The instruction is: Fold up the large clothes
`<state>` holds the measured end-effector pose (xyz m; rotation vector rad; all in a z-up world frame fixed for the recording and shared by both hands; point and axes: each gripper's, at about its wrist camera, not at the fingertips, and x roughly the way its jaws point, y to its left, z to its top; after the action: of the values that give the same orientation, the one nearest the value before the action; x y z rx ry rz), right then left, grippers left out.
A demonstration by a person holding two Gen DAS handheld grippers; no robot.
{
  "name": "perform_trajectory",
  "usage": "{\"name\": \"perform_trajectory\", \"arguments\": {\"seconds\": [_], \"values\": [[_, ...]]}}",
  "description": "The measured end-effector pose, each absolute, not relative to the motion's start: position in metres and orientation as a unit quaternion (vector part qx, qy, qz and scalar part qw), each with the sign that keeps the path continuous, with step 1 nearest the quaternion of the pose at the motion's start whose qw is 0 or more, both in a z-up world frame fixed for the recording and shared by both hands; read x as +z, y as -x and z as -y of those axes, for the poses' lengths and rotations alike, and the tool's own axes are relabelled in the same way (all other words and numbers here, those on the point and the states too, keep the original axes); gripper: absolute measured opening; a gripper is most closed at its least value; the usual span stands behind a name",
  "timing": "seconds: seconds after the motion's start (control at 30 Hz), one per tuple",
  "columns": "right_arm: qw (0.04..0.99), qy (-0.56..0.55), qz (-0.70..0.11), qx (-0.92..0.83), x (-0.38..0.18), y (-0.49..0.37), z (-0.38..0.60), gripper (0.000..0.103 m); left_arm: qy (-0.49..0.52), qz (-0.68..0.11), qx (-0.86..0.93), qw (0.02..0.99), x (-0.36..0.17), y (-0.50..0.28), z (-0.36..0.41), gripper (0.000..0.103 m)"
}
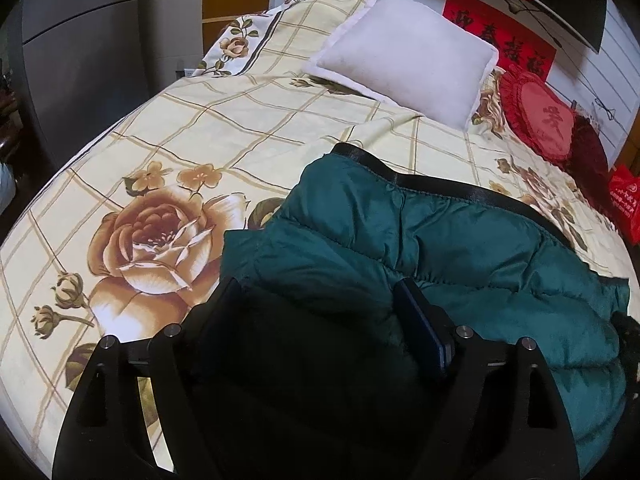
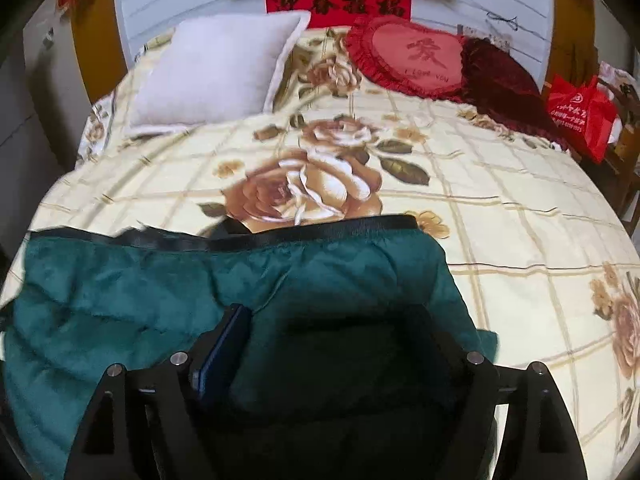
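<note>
A dark green puffer jacket (image 1: 460, 240) with a black hem band lies on the floral bedspread (image 1: 180, 128). My left gripper (image 1: 316, 292) is open, its jaws wide apart over the jacket's left edge, with green fabric between them. In the right wrist view the jacket (image 2: 120, 292) spreads to the left, and my right gripper (image 2: 336, 316) is open with its jaws wide apart over the jacket's right edge. The black hem (image 2: 320, 228) runs across the far side. Neither gripper pinches the cloth.
A white pillow (image 1: 404, 52) and a red heart cushion (image 1: 540, 116) lie at the head of the bed, with a dark red cushion (image 2: 500, 76) beside it. A red bag (image 2: 580, 116) stands at the bed's right. A grey wardrobe (image 1: 80, 60) stands left.
</note>
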<state>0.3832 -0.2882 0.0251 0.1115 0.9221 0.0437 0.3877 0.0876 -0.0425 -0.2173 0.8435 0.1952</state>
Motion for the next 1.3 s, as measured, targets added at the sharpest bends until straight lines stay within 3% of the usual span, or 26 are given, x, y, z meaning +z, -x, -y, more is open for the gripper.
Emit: {"name": "perform_trajectory", "arguments": {"seconds": [0.3, 0.5, 0.8, 1.03, 1.3], "values": [[0.897, -0.048, -0.433, 0.074, 0.049, -0.332, 0.26, 0.079, 0.117, -0.387, 0.067, 0.912, -0.015, -0.352, -0.088, 0.08], [0.89, -0.04, -0.452, 0.043, 0.012, -0.337, 0.245, 0.091, 0.08, -0.397, 0.054, 0.913, -0.028, -0.336, -0.071, 0.08], [0.893, -0.058, -0.443, 0.049, 0.051, -0.298, 0.259, 0.091, 0.062, -0.4, 0.053, 0.913, -0.024, -0.317, -0.07, 0.08], [0.879, -0.034, -0.475, 0.033, 0.022, -0.286, 0.254, 0.092, 0.059, -0.4, 0.049, 0.913, -0.023, -0.3, -0.064, 0.08], [0.879, -0.053, -0.471, 0.047, 0.04, -0.273, 0.255, 0.093, 0.057, -0.396, 0.042, 0.915, -0.017, -0.279, -0.064, 0.08]]}}
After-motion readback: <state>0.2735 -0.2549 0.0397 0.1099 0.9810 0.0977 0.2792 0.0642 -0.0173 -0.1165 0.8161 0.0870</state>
